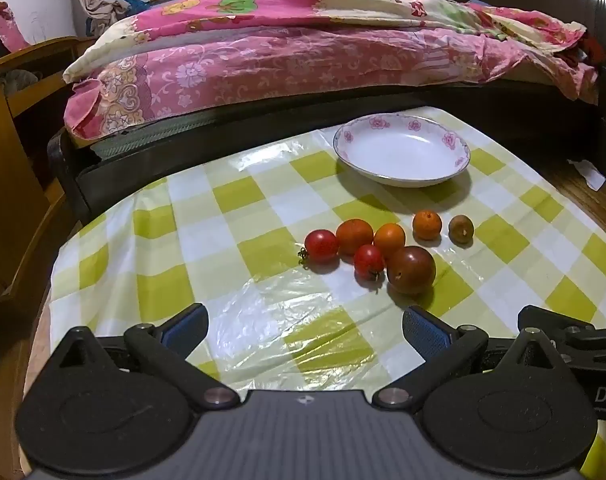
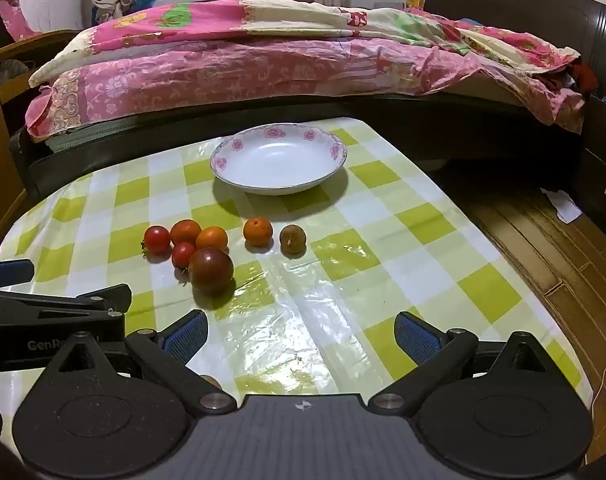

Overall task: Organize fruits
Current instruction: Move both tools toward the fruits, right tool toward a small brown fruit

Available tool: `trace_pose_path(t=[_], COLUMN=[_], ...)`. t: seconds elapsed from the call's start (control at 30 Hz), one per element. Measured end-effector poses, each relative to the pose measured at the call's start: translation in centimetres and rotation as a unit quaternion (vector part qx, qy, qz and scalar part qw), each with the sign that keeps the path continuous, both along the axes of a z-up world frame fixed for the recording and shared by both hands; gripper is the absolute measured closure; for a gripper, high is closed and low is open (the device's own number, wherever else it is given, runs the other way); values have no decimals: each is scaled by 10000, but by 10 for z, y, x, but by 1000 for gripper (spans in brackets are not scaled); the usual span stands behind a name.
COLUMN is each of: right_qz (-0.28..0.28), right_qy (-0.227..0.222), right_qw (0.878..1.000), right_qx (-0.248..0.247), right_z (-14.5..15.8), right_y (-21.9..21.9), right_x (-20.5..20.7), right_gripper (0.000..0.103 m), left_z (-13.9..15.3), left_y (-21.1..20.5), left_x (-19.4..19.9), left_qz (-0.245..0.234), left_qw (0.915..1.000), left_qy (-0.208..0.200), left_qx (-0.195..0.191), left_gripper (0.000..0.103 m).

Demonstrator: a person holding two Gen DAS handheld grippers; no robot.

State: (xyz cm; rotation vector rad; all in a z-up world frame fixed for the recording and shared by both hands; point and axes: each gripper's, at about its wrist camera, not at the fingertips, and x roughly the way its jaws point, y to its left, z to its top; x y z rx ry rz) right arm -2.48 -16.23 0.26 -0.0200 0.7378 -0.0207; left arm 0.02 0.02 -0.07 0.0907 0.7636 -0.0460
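- The left gripper (image 1: 303,330) sits nearest the lens, its blue-padded fingers (image 1: 425,332) spread wide with nothing between them, low over the checked tablecloth (image 1: 231,216) on the near side of the plate.
- The right gripper (image 2: 299,330) is posed the same way beside it: fingers spread, empty, level with the cloth and aimed toward the plate.
- The white flowered plate (image 1: 455,160), the likely destination, stands empty at the table's far edge, toward the bed (image 1: 303,48).
- The dark plum-coloured fruit (image 1: 411,270) lies nearest the grippers, well short of the plate, touching a small red tomato (image 1: 369,261) and an orange fruit (image 1: 389,239).
- Risk: closing on any fruit in this tight cluster could nudge its neighbours and send them rolling across the glossy plastic.
- Two more, an orange (image 1: 427,224) and a brownish one (image 1: 461,229), lie apart on the cluster's right, closer to the plate; I judge these safer to take first.
- Risk: soft tomatoes may bruise if squeezed hard.
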Motion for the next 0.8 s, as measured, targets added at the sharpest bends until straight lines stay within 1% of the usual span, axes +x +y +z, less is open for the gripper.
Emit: trace_pose_path(t=[0.1,0.2,0.33,0.57,0.8], right_qz=[-2,-27,-58,31,-76], right_qy=[34,130,211,369,446], right_qw=[10000,9999,9997,9993,9990], right_qx=[-31,-24,-55,-96,-42], right_z=[1,-4,-4,-8,-10], right_y=[-1,1,0,3,0], right_x=[-1,-1,-4,-2,1], right_gripper=[8,8,9,11,11], left_z=[-4,-2,-3,-9,-12], left_y=[4,0,2,4,2], left_x=[1,-6,-8,-9,-12], left_qz=[-22,-39,-70,-107,-188], left_qw=[10000,10000,9999,9996,9992], left_qy=[69,27,132,258,322], left_qx=[-3,60,14,90,163], left_gripper=[0,0,0,0,0])
